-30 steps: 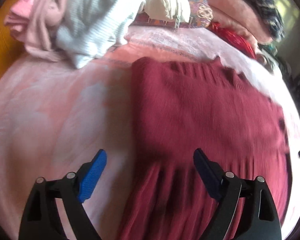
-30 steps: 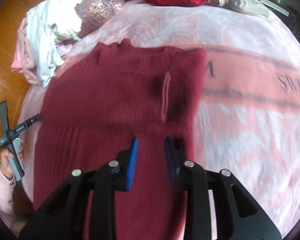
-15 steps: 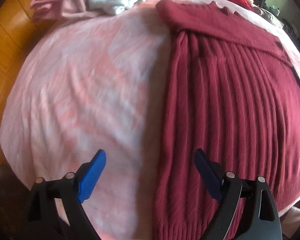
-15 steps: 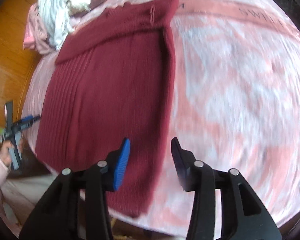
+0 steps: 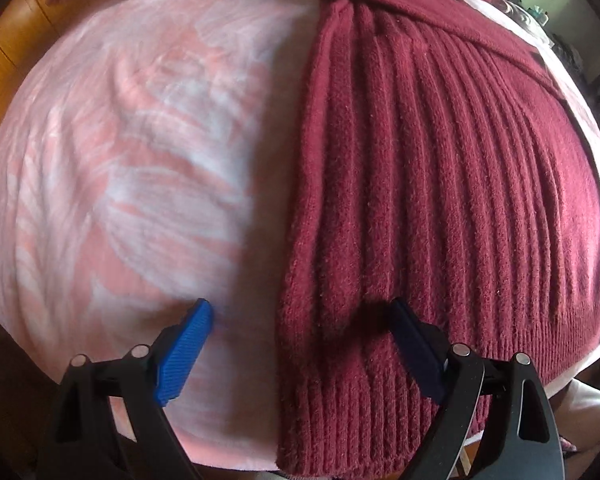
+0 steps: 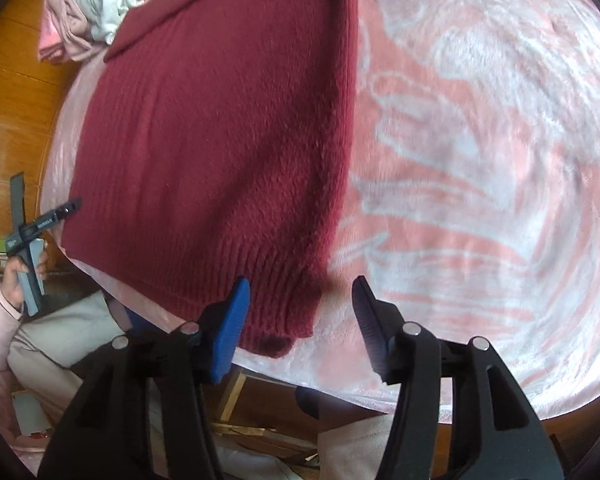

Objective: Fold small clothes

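Across the pink-and-white blanket [image 6: 480, 128] lies the dark red knit sweater [image 6: 220, 128], flat, its ribbed hem at the blanket's near edge. Beyond the sweater's far end sits a heap of pale clothes [image 6: 88, 4]. Over the hem's left corner hovers the left gripper [image 5: 300, 324] — jaws spread wide, holding nothing. Over the hem's right corner, the right gripper [image 6: 300, 300] — likewise parted and empty.

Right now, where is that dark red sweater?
The dark red sweater lies flat on the pink blanket, its ribbed hem at the near bed edge.
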`<action>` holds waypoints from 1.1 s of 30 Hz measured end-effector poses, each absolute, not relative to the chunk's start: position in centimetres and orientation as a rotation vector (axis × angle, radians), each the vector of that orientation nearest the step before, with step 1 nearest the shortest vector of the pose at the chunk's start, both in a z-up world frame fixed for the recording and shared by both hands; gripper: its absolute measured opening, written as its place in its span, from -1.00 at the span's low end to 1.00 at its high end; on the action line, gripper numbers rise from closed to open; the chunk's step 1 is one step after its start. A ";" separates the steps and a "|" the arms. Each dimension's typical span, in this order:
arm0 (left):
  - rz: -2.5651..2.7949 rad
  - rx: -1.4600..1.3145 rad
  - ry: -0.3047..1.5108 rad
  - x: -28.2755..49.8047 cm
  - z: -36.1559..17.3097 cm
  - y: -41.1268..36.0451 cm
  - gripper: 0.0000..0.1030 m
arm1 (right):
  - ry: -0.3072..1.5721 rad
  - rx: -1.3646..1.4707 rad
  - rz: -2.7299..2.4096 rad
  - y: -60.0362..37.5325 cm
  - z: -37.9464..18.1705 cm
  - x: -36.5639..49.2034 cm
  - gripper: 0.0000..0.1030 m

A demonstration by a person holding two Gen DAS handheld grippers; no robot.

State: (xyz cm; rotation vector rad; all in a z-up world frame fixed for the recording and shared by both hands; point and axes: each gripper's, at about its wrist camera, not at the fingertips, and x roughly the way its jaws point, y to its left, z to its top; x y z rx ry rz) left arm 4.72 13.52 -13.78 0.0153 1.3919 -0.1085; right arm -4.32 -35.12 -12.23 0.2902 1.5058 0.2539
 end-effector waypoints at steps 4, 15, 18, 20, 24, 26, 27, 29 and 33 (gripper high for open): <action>-0.115 -0.012 1.380 4.6 -13.6 13.4 0.74 | 1.530 0.304 0.274 -34.2 -13.0 -4.5 0.04; -0.137 -0.087 1.405 1.8 -13.6 11.1 0.21 | 1.555 0.253 0.293 -31.5 -13.9 -4.0 -0.36; -0.139 -0.113 1.420 1.9 -13.7 11.3 -0.30 | 1.544 0.232 0.321 -30.8 -13.4 -4.0 -0.73; -0.155 -0.138 1.425 1.7 -13.4 11.4 -0.59 | 1.527 0.198 0.337 -30.1 -12.8 -4.0 -0.77; -0.160 -0.169 1.424 0.9 -12.7 10.8 -0.77 | 1.492 0.186 0.357 -29.9 -11.7 -4.2 -0.81; -0.161 -0.208 1.420 0.7 -12.0 11.3 -0.79 | 1.469 0.204 0.369 -30.1 -10.9 -4.2 -0.82; -0.167 -0.229 1.413 0.9 -11.5 11.6 -0.79 | 1.454 0.216 0.374 -30.3 -10.5 -4.1 -0.82; -0.190 -0.286 1.390 1.2 -10.3 12.1 -0.79 | 1.427 0.255 0.374 -31.1 -9.7 -3.9 -0.83; -0.218 -0.356 1.337 2.2 -8.0 12.2 -0.79 | 1.374 0.332 0.359 -32.5 -8.1 -2.6 -0.83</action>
